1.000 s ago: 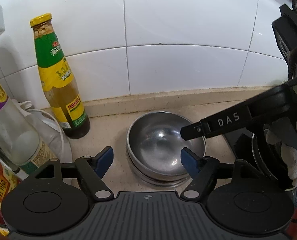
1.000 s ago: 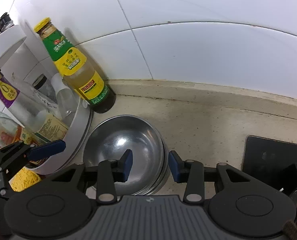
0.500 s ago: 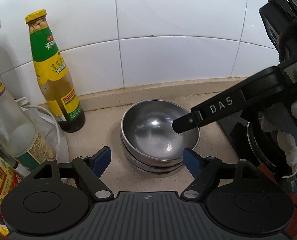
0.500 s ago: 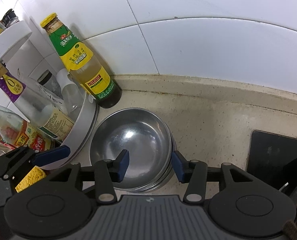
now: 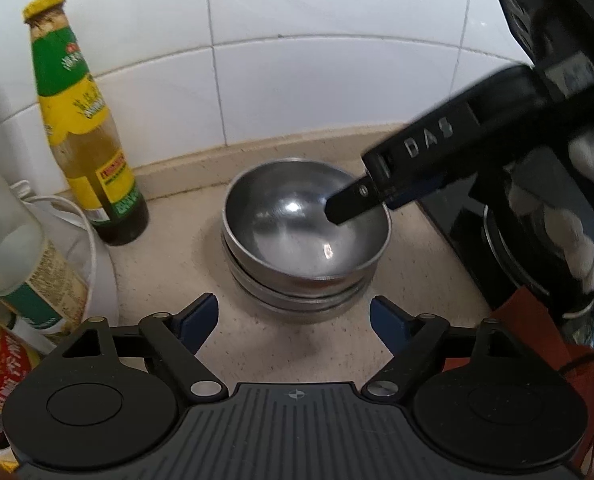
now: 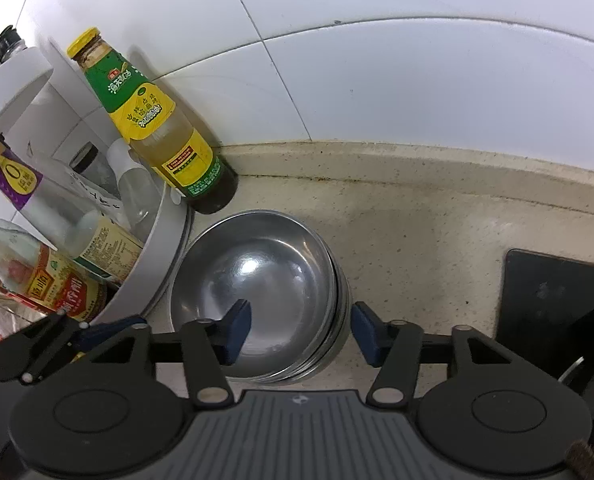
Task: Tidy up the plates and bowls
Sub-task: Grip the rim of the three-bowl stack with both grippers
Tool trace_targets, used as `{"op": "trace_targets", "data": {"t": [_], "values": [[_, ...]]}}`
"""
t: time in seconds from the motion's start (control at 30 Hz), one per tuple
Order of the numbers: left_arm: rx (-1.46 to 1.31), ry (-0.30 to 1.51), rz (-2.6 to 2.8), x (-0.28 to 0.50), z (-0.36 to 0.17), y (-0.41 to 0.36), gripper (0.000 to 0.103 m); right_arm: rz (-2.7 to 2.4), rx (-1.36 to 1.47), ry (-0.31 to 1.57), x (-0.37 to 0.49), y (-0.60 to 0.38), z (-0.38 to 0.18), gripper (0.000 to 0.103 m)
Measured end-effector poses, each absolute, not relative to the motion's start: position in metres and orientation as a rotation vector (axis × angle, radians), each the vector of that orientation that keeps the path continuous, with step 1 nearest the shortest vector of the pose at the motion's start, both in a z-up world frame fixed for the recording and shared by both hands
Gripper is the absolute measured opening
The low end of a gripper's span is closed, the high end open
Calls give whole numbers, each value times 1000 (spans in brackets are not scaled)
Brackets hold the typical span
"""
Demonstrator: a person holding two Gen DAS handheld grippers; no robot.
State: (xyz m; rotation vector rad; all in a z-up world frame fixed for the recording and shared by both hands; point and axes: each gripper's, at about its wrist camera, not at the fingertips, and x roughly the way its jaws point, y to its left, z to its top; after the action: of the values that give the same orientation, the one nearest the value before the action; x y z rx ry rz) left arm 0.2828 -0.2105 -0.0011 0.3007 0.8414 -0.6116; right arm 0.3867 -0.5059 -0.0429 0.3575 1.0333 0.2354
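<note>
A stack of steel bowls [image 5: 297,236] stands on the beige counter near the tiled wall; it also shows in the right wrist view [image 6: 257,292]. My left gripper [image 5: 293,320] is open and empty, just in front of the stack. My right gripper [image 6: 301,332] is open above the stack's right rim, one finger over the bowl's inside and one outside it, holding nothing. In the left wrist view the right gripper's finger [image 5: 357,200] reaches over the top bowl from the right.
A green-and-yellow sauce bottle [image 5: 89,148] stands left of the bowls by the wall. A white round rack [image 6: 149,256] with several bottles is at the far left. A black stove [image 6: 553,300] lies to the right.
The right gripper's jaws have spread wider. Both grippers have drawn back and up from the bowls. The bowl stack has stayed in place.
</note>
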Motion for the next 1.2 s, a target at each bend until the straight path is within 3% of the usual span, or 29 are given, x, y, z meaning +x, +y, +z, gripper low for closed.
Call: {"op": "trace_targets", "data": {"t": [0.57,1.2], "values": [[368,859,-733,306,-42,-219,90,277,447,1067,405,-516,-71,66],[405,778,-752,321,-77,-233,98,321,498,1101,425,-519,-98,68]]}}
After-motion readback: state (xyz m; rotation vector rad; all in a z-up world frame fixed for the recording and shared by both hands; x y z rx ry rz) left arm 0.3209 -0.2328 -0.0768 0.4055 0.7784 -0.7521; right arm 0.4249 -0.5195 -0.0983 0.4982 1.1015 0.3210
